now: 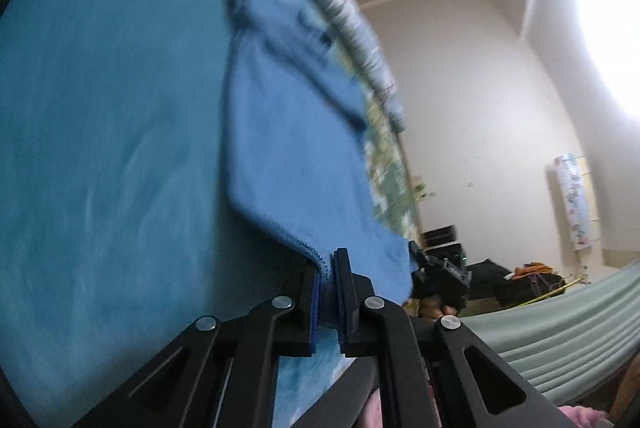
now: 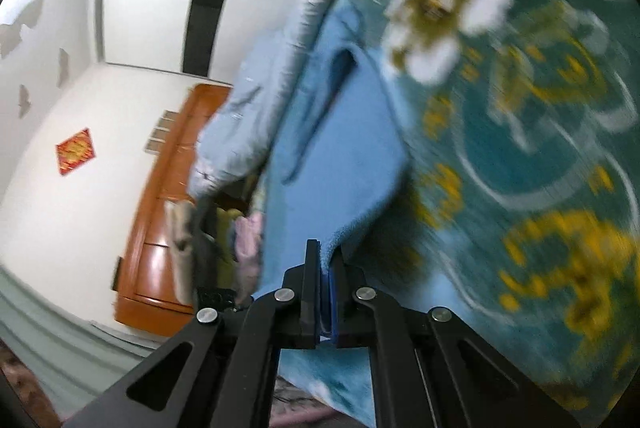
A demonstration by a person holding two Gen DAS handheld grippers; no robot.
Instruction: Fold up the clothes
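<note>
In my left wrist view, my left tool (image 1: 325, 268) is clamped on the ribbed hem of a blue fleece garment (image 1: 296, 147), which hangs up off a teal blanket (image 1: 100, 147) and trails back to the blanket's fringed edge. The fleece is soft, thick and limp, so the lifted panel sags. The other tool (image 1: 440, 276) shows dark just past the hem corner.

In my right wrist view, my right tool (image 2: 328, 264) pinches another edge of the same blue garment (image 2: 344, 147), above a teal carpet (image 2: 520, 167) with yellow and white flowers. A pale blue-grey cloth (image 2: 248, 115) lies behind it.

My worry is that the bulky nap could creep out of the narrow pads if I pull unevenly, or that the slack middle could bunch and set a crooked crease.
</note>
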